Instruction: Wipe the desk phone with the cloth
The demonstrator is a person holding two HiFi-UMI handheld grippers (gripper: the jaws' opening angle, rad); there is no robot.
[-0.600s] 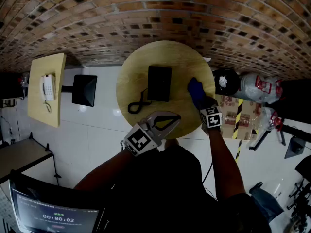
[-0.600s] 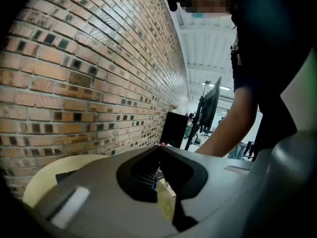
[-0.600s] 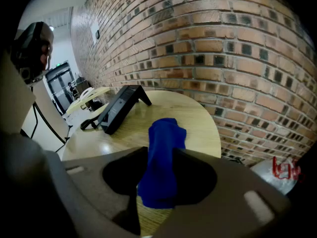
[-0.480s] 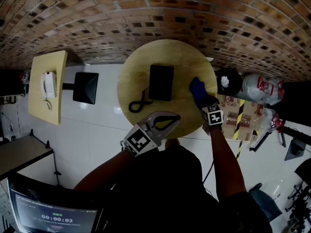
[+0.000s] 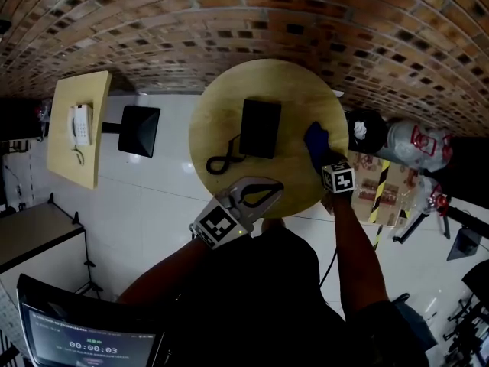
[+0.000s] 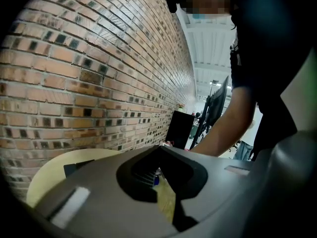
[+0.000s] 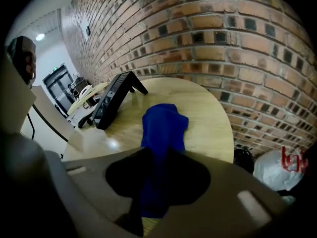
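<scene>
A black desk phone [image 5: 260, 128] lies near the middle of a round wooden table [image 5: 221, 113], its cord [image 5: 221, 161] looped to its left. The blue cloth [image 5: 315, 140] lies on the table to the right of the phone, apart from it. My right gripper [image 5: 322, 156] is shut on the cloth's near end; in the right gripper view the cloth [image 7: 163, 125] stretches from the jaws out over the tabletop, with the phone [image 7: 113, 100] further left. My left gripper [image 5: 276, 188] hovers over the table's near edge, shut and holding nothing.
A brick wall [image 5: 244, 21] runs behind the table. To the left stand a second table [image 5: 65, 155] with a white phone [image 5: 77, 125] and a black seat [image 5: 140, 130]. A bin [image 5: 367, 132], bags and a cardboard box [image 5: 378, 186] crowd the right.
The head view has shifted a little. Both grippers, the cloth and the phone keep nearly the same places on the table.
</scene>
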